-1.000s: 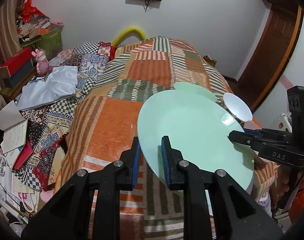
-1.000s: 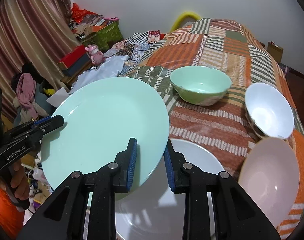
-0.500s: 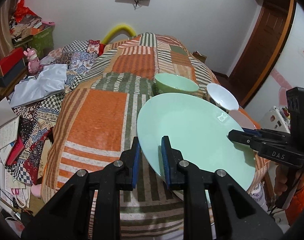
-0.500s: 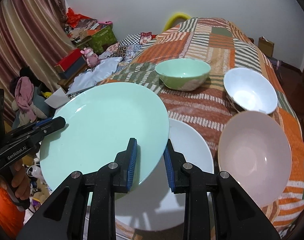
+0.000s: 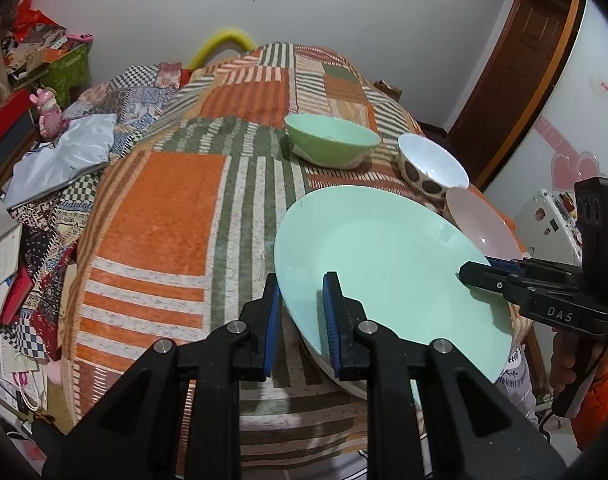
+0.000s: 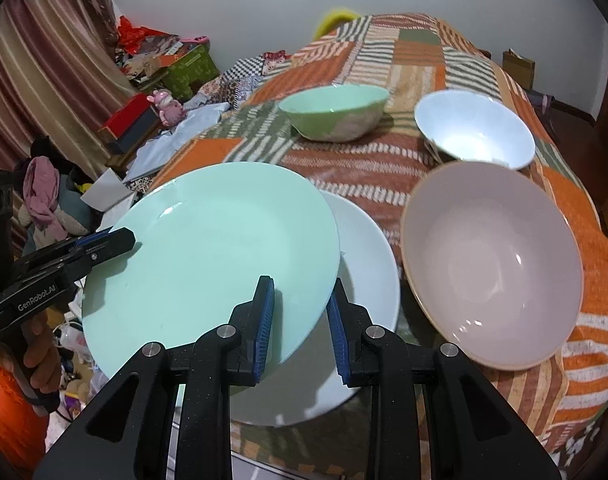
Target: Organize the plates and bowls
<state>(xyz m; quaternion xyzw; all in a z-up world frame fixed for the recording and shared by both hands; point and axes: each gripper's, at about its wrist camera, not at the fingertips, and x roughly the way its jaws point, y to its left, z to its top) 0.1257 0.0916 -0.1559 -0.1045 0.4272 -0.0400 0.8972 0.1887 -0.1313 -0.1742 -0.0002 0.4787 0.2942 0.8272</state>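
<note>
mint plate [image 6: 208, 248] pinched at opposite rims by left gripper [image 5: 302, 316] and right gripper [image 6: 300, 320] | hangs level just above white plate [image 6: 367, 264], likely for stacking

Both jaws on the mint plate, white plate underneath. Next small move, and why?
Probably keep lowering the mint plate level onto the white plate. The left gripper and right gripper clamp opposite rims, and it hangs just above and left of the white one, so nudge it toward the pink bowl first.

Our colours on the patchwork cloth

We see a mint plate [image 6: 208, 248], white plate [image 6: 363, 264], pink bowl [image 6: 491, 264], green bowl [image 6: 335, 114], and orange-striped cloth [image 5: 164, 216].
</note>
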